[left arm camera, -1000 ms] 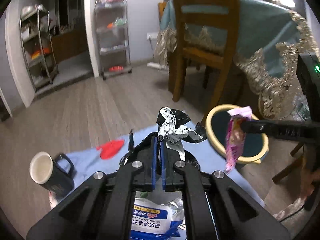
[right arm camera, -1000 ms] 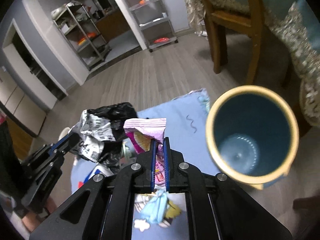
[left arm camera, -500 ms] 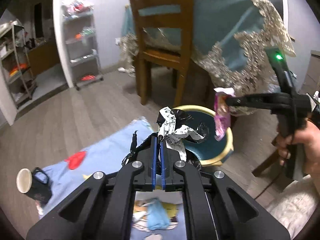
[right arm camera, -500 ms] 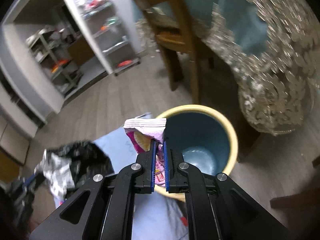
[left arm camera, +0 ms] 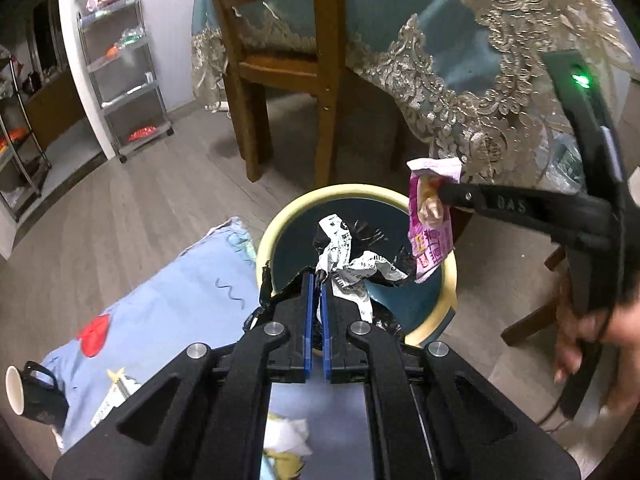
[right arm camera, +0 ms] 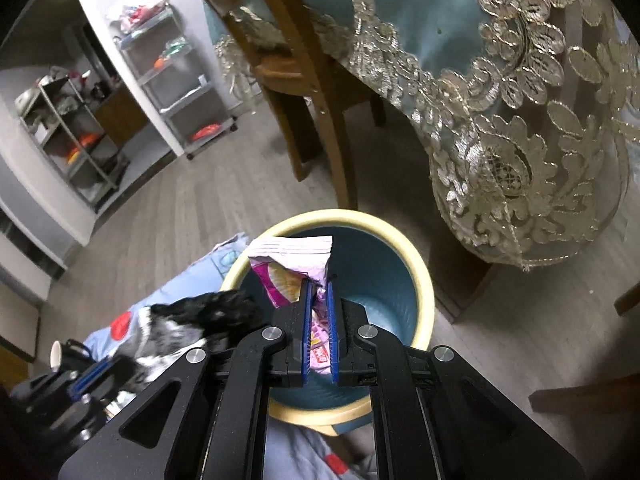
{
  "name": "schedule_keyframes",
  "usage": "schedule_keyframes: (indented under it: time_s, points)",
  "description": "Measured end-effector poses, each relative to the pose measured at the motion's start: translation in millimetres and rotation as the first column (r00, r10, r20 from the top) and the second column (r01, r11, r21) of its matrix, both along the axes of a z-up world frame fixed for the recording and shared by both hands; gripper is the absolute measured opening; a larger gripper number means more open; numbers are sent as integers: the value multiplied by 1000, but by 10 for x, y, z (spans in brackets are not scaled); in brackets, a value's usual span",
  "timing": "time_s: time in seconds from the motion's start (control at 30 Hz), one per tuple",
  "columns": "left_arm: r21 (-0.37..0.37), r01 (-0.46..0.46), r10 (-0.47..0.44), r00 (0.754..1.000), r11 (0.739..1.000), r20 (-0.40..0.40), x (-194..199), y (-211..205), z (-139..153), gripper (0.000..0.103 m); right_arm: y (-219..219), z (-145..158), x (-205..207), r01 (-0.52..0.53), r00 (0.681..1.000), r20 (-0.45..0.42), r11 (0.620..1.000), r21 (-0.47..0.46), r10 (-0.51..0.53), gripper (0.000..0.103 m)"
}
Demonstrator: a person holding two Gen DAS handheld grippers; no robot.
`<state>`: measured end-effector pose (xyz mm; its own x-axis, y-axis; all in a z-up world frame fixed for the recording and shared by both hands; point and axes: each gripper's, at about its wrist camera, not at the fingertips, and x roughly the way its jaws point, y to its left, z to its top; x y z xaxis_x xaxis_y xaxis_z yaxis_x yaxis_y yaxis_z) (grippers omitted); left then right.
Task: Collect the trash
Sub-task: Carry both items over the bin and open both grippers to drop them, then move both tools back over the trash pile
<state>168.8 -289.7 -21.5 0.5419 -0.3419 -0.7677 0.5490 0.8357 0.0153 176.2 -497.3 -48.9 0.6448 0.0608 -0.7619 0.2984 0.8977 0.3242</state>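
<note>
My left gripper (left arm camera: 316, 280) is shut on a crumpled black and white wrapper (left arm camera: 348, 260) and holds it over the near rim of a blue bin with a cream rim (left arm camera: 280, 220). My right gripper (right arm camera: 318, 286) is shut on a pink snack wrapper (right arm camera: 288, 264) and holds it above the bin's (right arm camera: 424, 280) open mouth. In the left wrist view the pink wrapper (left arm camera: 430, 224) hangs from the right gripper (left arm camera: 442, 192) over the bin's right side. The black and white wrapper (right arm camera: 192, 320) shows blurred at the left of the right wrist view.
A light blue patterned cloth (left arm camera: 168, 312) lies on the wooden floor left of the bin, with a dark mug (left arm camera: 28, 388) on its side. A wooden chair (left arm camera: 280, 68) and a table draped in lace-edged cloth (left arm camera: 460, 92) stand just behind the bin. Metal shelves (left arm camera: 124, 68) stand far left.
Both grippers have moved toward the bin with their wrappers. The bin now lies right under both, and the mug and cloth have slid to the lower left.
</note>
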Motion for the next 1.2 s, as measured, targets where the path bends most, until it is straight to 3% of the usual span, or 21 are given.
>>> schedule_keyframes:
  time_s: [0.1,0.23,0.3,0.37,0.4,0.57,0.83,1.2]
  points:
    - [6,-4,4,1000,1000,13,63,-95,-12,3,-30,2,-1,13,1000,15,1000,-8,-13,9]
    - [-39,5,-4,999,999,37,104,-147,53,5,-63,36,-52,44,998,39,999,-22,-44,12]
    - [-39,6,-5,999,999,44,101,-138,69,18,-83,59,-62,54,997,54,998,-22,-53,24]
    - [-37,-9,11,998,999,56,83,-77,81,57,-89,70,-64,53,997,60,998,-14,-52,37]
    - [-46,-20,23,997,999,67,69,-34,92,60,-85,77,-65,52,997,62,998,-17,-51,39]
    - [-77,-73,77,996,994,52,49,201,120,70,-24,153,-60,34,996,79,999,-13,-33,61]
    - [-70,-130,138,983,989,120,-134,599,283,91,177,420,-114,-19,992,127,1000,-17,21,91]
    - [-84,-205,219,953,975,208,-715,1450,753,97,697,773,-318,-109,974,190,989,-97,126,96]
